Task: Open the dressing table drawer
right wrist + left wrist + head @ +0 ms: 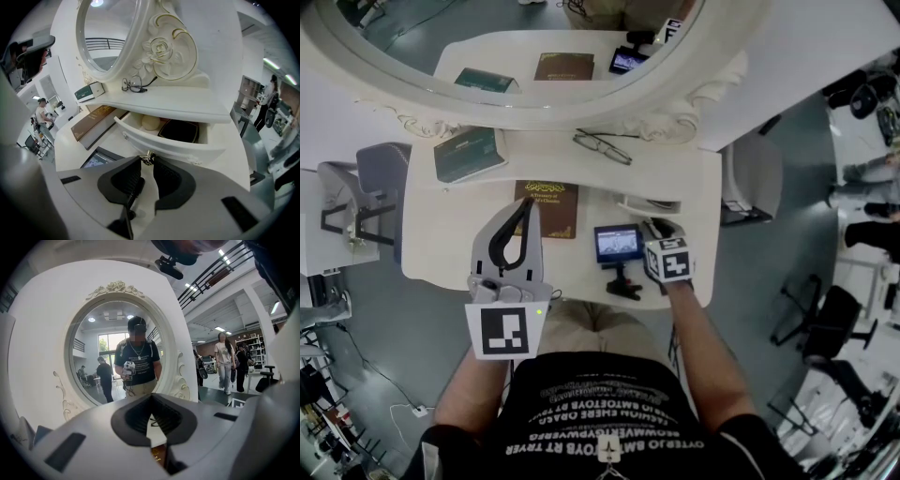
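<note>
A grey-floored open room with chairs and desks surrounds a white dressing table (431, 234) with an oval mirror (487, 37) in a carved frame. The head view lays out the tabletop: a green book (469, 153) at the back left, glasses (602, 146) on the raised shelf under the mirror, a brown book (547, 208) with a gold title too small to read, and a small lit screen (617, 243) on a black mount. The white print on the person's black shirt shows upside down there and cannot be read reliably.

Only the right gripper view looks into the drawer (168, 143). It sits under the shelf on the table's right side and is pulled partly out, with a cream round thing (151, 123) and a black case (180, 131) inside. The right gripper (146, 161) has its jaw tips closed on the small brass knob (147, 158) at the drawer front. In the head view this gripper (654, 228) shows mostly as its marker cube.

The left gripper (525, 211) hovers above the table's front edge near the brown book, its jaws together and holding nothing. Its own view (151, 420) alone shows the person reflected (138, 357) in the mirror, and people walking (224, 359) in the hall at the right
</note>
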